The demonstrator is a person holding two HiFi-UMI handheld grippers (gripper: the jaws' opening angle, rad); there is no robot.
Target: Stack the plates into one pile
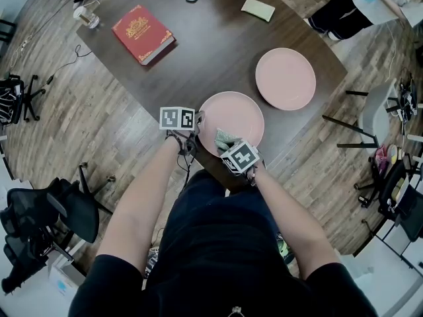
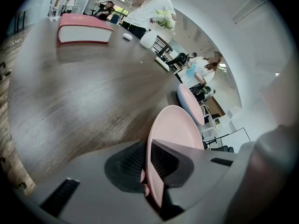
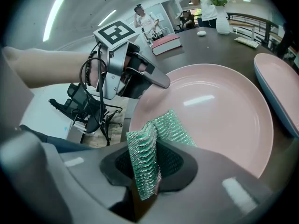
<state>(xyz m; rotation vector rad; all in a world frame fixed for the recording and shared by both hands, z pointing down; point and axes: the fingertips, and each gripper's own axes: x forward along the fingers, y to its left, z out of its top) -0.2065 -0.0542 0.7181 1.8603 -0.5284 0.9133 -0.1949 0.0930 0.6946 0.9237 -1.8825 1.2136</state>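
Left claw [image 2: 148,160] clenches rim of smooth round pink plate [image 1: 234,114], near edge of table [image 1: 218,38]. Right claw [image 3: 145,164], tilted downward, grasps glittery green mesh [image 3: 170,127].

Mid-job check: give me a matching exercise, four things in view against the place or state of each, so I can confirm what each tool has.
Things:
1. near pink plate
2. far pink plate
3. red book
4. green scouring cloth

Places or states:
A. lies flat, with neither tool on it
B. pinched in the right tool
C. rim clamped by the left tool
D. beyond both plates, off to the left in the head view

Pairs: 1-C, 2-A, 3-D, 4-B
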